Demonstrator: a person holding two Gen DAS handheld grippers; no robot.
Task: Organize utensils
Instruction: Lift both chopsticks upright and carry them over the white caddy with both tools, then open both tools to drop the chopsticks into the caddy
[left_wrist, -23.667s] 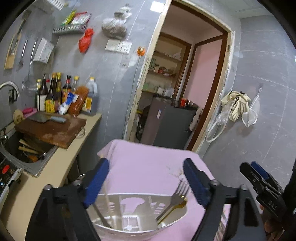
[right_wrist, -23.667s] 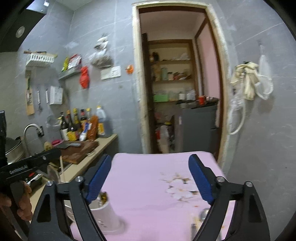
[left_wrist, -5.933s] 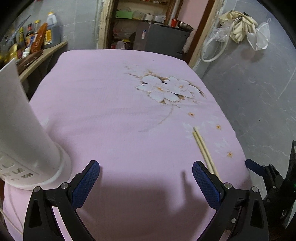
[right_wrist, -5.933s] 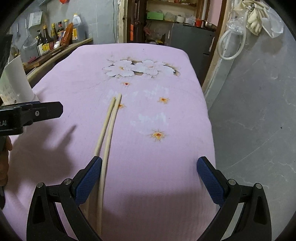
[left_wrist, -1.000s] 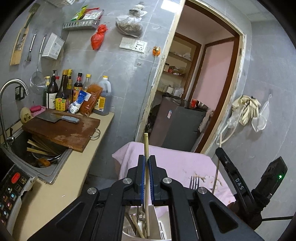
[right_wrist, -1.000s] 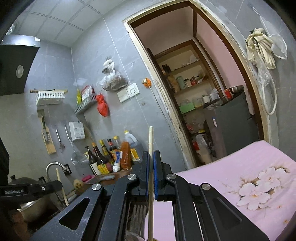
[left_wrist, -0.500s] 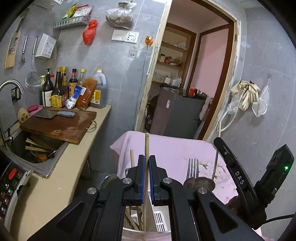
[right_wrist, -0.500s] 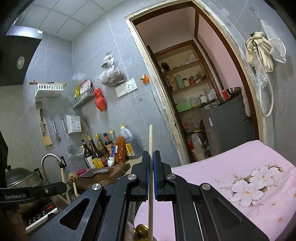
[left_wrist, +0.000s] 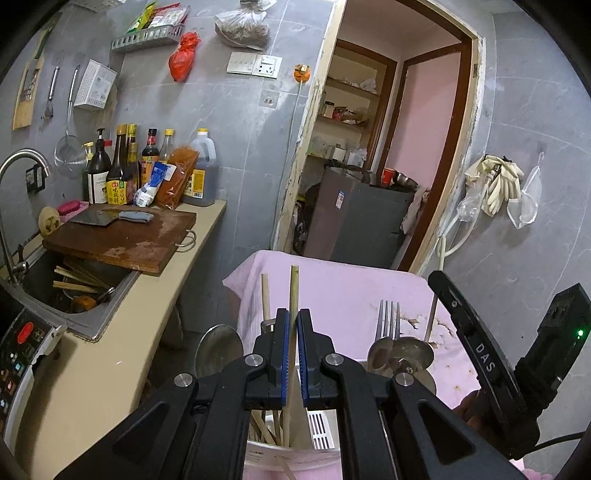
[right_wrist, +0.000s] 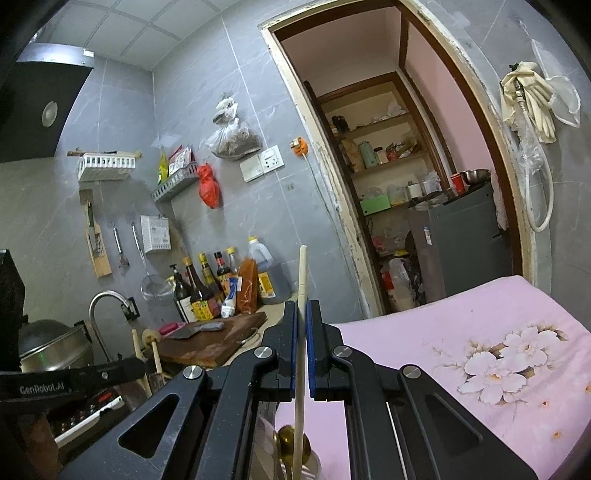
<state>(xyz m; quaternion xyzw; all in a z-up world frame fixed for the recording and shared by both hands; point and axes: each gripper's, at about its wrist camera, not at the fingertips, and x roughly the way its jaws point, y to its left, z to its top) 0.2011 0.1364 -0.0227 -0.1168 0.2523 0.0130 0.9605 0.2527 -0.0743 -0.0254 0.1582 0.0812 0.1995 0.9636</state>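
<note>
Across the lower middle of both wrist views lies the pink flowered tablecloth, the largest surface in play, with the kitchen counter running off to the left of the frame. At the bottom centre of the left wrist view stands the white utensil holder, directly beneath the jaws; a fork, spoon bowls and another chopstick already stand in it.

The left gripper is pinching one chopstick between its blue pads, jaws pressed nearly together. That stick stands almost upright in the frame, its top above the jaws and its lower end passing down into the holder's mouth among the sticks there. Whether its tip rests on the bottom is hidden.

The right gripper is likewise clamped on a second chopstick, upright too, its lower end dropping past a brass-coloured spoon end toward the holder's rim at the bottom centre of the right wrist view.

The relation that matters: each stick's long axis runs vertically, and the holder lies straight below both. The left hand looks the nearer, its stick already inside the opening, so I judge it needs only to let go; the right stick's lower end is cut off by the frame, and I cannot tell how far in it reaches.
</note>
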